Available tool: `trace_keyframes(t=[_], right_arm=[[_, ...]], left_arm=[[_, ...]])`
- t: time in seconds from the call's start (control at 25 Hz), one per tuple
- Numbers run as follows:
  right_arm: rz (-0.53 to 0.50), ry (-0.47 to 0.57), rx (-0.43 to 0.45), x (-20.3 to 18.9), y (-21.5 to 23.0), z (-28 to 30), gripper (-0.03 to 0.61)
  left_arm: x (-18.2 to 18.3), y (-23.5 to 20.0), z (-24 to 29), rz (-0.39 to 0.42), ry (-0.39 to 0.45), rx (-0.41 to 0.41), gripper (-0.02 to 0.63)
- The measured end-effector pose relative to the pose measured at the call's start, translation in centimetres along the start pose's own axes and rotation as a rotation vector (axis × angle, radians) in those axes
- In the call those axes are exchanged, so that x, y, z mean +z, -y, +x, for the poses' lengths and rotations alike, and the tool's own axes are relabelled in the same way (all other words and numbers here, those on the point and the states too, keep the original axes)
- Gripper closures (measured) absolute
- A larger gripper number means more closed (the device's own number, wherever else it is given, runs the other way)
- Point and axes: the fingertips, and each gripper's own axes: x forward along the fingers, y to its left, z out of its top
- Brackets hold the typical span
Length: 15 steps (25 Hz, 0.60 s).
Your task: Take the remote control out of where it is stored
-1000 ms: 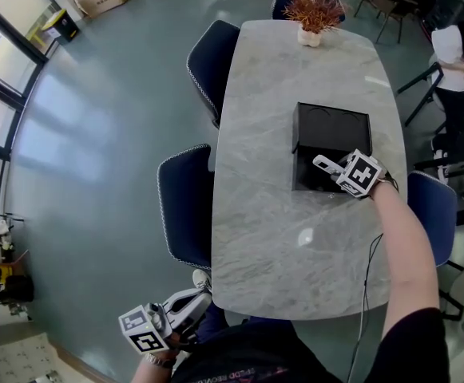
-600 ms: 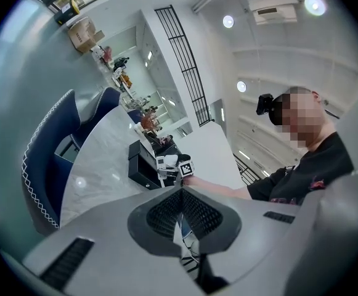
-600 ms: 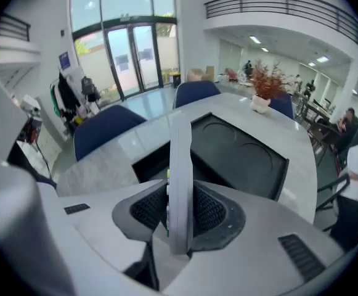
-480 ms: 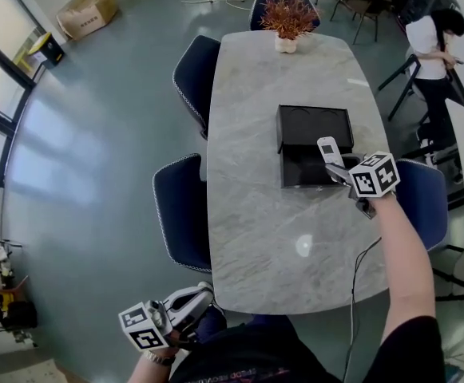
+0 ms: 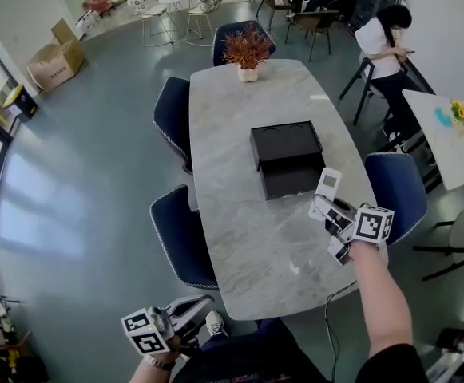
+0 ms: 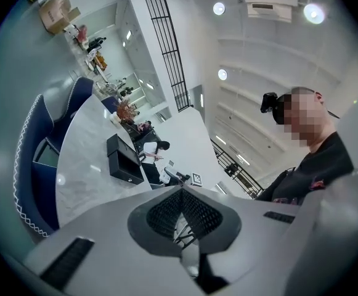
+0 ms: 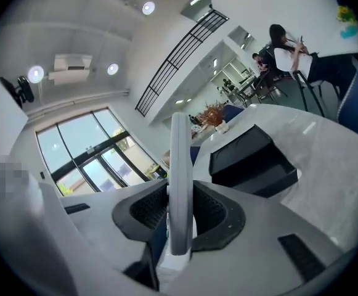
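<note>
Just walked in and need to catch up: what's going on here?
A person works with a gripper in each hand. The right gripper is shut on a white remote, held in the air above the table, just clear of the open black box. The left gripper is shut and empty, down by the person's body.

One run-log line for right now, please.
right gripper: shut on remote, in the air, outside black box | left gripper: shut, empty, off table near end | step: remote out
</note>
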Motion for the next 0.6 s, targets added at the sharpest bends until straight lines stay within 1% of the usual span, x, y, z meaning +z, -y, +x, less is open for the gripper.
trace_keyframes(t=[0.08, 0.16, 0.28, 0.4, 0.6], right_arm=[[0.044, 0.038, 0.04, -2.1, -2.7, -1.1, 0.463], [0.084, 0.052, 0.062, -4.6, -4.5, -2.0, 0.463], [0.115, 0.075, 0.067, -7.6, -7.3, -2.8, 0.463], [0.156, 0.13, 0.075, -9.8, -10.7, -3.8, 0.463], [0.228, 0.176, 0.089, -15.4, -15.8, -5.6, 0.463]], left_arm=[[0.0, 0.3, -0.5, 0.002, -0.025, -0.031, 0.609], [0.0, 0.5, -1.0, 0.005, -0.049, -0.061, 0.609], [0.0, 0.7, -1.8, 0.009, -0.084, -0.099, 0.609], [-0.1, 0.8, -2.7, 0.011, -0.121, -0.139, 0.609], [-1.1, 2.1, -4.4, 0.013, -0.174, -0.203, 0.609]])
